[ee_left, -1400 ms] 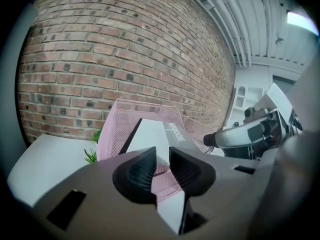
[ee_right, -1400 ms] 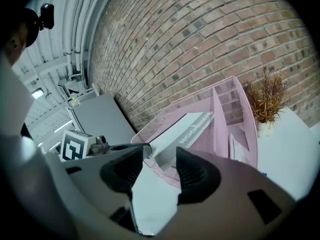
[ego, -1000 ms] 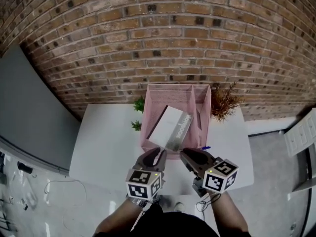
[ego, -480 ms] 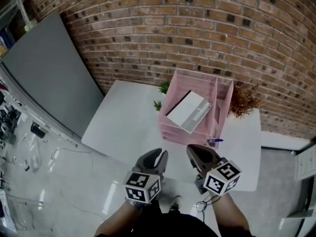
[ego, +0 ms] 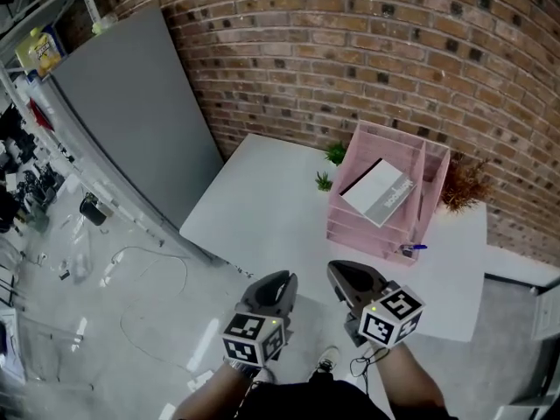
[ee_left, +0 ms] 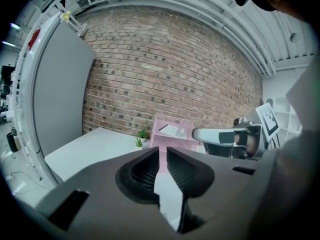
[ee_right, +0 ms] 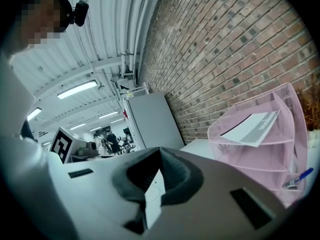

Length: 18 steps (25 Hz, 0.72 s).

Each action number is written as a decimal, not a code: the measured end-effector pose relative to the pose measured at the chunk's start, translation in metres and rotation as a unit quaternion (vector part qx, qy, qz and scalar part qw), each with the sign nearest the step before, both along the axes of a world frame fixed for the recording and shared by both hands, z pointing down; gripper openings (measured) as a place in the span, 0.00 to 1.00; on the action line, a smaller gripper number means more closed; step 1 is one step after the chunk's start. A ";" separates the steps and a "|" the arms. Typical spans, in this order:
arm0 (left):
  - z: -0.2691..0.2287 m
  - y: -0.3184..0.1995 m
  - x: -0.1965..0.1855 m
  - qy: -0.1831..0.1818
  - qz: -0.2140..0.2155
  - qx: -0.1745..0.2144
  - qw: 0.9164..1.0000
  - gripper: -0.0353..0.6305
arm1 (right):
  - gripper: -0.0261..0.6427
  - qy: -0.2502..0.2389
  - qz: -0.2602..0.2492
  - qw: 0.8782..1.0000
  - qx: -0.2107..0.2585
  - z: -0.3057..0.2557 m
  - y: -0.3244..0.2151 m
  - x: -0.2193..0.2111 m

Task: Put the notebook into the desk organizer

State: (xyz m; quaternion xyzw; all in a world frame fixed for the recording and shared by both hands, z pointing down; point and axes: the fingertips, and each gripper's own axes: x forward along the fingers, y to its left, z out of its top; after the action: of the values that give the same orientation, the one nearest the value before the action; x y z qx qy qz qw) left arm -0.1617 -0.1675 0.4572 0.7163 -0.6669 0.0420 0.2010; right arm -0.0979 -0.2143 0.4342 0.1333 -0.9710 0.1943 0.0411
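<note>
The white and grey notebook [ego: 378, 193] lies slanted on the top of the pink mesh desk organizer [ego: 350, 224], which stands on the white table [ego: 262, 208] by the brick wall. It also shows in the left gripper view as the notebook [ee_left: 172, 130] and in the right gripper view as the notebook [ee_right: 252, 127]. Both grippers hang well back from the table, near the person's body. My left gripper [ego: 284, 280] has a narrow gap between its jaws, which are closing with nothing between them. My right gripper [ego: 334, 272] is shut and empty.
A blue pen [ego: 411, 248] sticks out of the organizer's lower right. Small green plants [ego: 331, 166] and a brown dried plant [ego: 462, 187] stand beside it. A grey panel [ego: 131, 112] leans at the left. Cables [ego: 149, 287] lie on the glossy floor.
The view has swung left, so the table and organizer sit farther right and away. Both grippers stay low near the body. The right gripper's jaws have closed; the left's have narrowed.
</note>
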 end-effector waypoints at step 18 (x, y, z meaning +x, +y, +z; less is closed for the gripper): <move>-0.018 0.133 -0.028 0.017 0.146 0.041 0.988 0.07 | 0.04 0.024 0.145 0.989 0.030 -0.010 0.161 -0.019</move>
State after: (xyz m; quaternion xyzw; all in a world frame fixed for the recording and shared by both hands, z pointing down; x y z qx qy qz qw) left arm -0.1901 -0.0346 0.4389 0.8142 -0.5528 0.0314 0.1747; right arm -0.1172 -0.0537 0.4244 0.2781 -0.9456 0.1656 0.0321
